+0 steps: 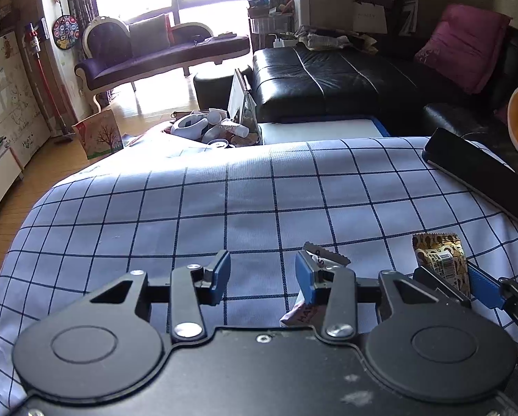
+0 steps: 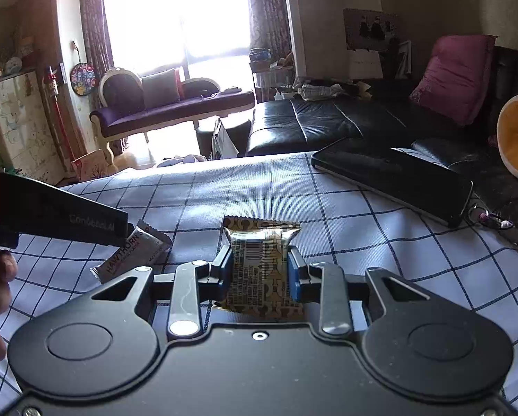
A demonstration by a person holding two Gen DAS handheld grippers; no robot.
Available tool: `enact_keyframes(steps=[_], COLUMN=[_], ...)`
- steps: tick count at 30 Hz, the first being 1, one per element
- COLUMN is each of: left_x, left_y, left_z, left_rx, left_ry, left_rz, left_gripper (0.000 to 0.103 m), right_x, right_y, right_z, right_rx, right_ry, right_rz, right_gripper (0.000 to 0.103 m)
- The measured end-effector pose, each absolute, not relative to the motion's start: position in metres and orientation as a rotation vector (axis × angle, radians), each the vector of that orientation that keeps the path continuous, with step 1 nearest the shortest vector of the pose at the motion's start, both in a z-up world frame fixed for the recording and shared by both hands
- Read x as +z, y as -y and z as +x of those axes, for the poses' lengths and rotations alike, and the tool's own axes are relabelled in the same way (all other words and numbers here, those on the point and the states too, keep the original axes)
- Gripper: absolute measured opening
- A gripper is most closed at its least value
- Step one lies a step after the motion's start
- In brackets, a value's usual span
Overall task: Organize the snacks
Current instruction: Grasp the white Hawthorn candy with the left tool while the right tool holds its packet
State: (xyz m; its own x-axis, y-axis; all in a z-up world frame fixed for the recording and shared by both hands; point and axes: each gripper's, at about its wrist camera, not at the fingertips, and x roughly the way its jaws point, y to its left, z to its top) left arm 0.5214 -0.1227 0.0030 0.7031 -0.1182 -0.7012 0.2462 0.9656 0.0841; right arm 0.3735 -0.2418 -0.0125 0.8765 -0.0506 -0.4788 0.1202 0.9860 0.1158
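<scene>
Right tongs (image 2: 259, 270) clamp a gold-and-brown patterned foil snack packet (image 2: 260, 263) between blue pads, above the bench (image 2: 380, 242) with its white, dark-grid check cloth. Left tongs (image 1: 263, 274) stand apart, nothing between; a white "Hawthorn" snack wrapper (image 2: 134, 254) lies just outside one finger, touching or not unclear. Long black flat case (image 2: 397, 176) lies at the bench's far right edge.

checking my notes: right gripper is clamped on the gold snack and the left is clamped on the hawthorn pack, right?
Half right. The right gripper is clamped on the gold snack. The left gripper is open; the left wrist view shows the hawthorn pack beside one finger, not clamped.
</scene>
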Motion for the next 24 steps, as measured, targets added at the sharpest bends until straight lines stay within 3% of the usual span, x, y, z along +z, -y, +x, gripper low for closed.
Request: enact_keyframes(steps=[9,11,13,24], left_x=[-0.005,-0.004,-0.002,-0.001], left_y=[0.131,0.135,0.135,0.123], left_z=[0.526,0.523,0.522,0.497], left_rx=[-0.18,-0.197,-0.232,-0.246], left_ry=[-0.778,-0.776,-0.786,-0.757], left_rz=[0.204,0.222,0.221,0.264], left_gripper=[0.043,0.035,0.015,0.014], right_x=[-0.013,-0.013,-0.013,-0.013], right_y=[0.243,0.244,0.245,0.242], right_z=[0.376,0.376,0.377,0.377], right_rx=[-0.086,-0.085,-0.085,-0.091], right_ry=[-0.502,-0.501,-0.501,-0.503], right_rz=[0.148,0.149,0.15,0.138], right_gripper=[0.041,0.041,0.041,0.041])
